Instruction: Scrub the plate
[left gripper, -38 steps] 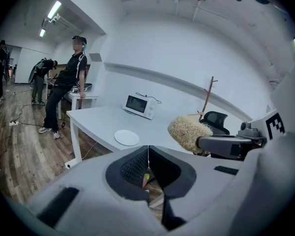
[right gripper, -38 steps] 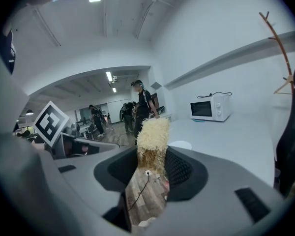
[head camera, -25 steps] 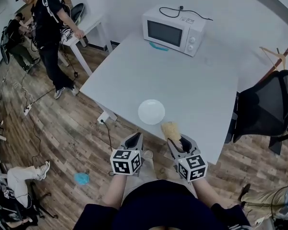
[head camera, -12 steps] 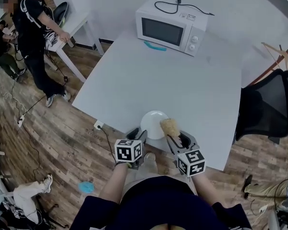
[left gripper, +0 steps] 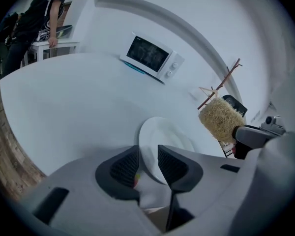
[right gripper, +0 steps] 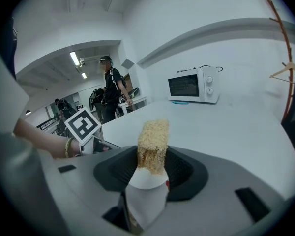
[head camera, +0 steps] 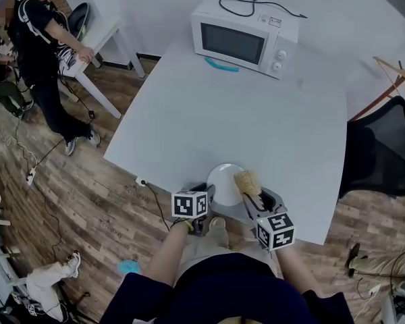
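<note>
**At the near edge of a white table, a plate is flanked by two hand-held grippers**

In the lower middle of the head view, a round white plate [head camera: 224,179] is seen lying flat on a large white table [head camera: 256,113], close to the table's near edge.

Just left of the plate, the left gripper [head camera: 206,193] is held angled down toward it. In the left gripper view its jaws [left gripper: 147,154] are shown apart, having just been closing a little, and the plate's [left gripper: 162,136] near rim is seen in the gap between them. No pressing of the pads on the rim can be made out.

Just right of the plate, the right gripper [head camera: 255,198] is held with its jaws clamped on a straw-coloured fibrous scrubber [head camera: 247,181]. In the head view the scrubber overlaps the plate's right rim; whether it touches the plate cannot be told. In the right gripper view the scrubber [right gripper: 152,139] is seen standing up from between the closed jaws [right gripper: 152,156].

At the top of the head view, a white microwave [head camera: 246,36] is set at the table's far end, with a small teal object [head camera: 221,64] just in front of it. A black chair [head camera: 385,147] is seen at the right edge. A person in dark clothes [head camera: 40,52] is seen standing on the wooden floor [head camera: 88,194] at the upper left.
</note>
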`<state>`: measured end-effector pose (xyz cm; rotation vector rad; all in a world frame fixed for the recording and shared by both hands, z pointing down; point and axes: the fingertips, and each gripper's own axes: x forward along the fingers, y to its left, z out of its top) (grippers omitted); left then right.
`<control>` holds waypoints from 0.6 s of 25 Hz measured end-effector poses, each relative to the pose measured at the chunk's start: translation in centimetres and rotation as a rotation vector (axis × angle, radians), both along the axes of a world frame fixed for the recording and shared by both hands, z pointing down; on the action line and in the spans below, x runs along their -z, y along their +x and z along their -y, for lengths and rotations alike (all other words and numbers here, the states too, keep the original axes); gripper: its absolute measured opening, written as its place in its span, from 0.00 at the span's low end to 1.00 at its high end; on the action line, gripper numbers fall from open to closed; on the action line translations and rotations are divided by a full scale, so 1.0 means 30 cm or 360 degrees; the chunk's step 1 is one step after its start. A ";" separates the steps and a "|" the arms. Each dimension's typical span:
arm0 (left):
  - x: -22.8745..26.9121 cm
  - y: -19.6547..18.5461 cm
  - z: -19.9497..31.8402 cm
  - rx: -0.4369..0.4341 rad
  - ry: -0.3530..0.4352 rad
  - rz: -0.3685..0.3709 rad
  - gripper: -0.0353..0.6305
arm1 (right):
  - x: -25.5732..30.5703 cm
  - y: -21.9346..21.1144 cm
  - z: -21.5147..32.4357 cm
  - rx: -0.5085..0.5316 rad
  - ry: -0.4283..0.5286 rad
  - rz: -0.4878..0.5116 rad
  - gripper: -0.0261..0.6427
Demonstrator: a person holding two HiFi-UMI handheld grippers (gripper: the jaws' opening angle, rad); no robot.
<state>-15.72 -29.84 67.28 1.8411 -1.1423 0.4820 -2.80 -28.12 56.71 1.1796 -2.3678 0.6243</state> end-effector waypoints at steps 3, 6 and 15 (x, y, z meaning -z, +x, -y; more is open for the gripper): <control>-0.021 0.009 0.013 -0.0015 -0.0036 -0.0008 0.22 | -0.013 -0.003 0.020 -0.0012 -0.0009 -0.0010 0.29; -0.023 0.001 0.027 -0.0006 -0.0043 -0.0022 0.18 | -0.029 -0.021 0.036 0.0000 -0.0012 -0.0036 0.29; 0.001 -0.013 0.025 0.0019 -0.0014 -0.0017 0.15 | -0.124 -0.077 0.068 0.0109 -0.0064 -0.0160 0.29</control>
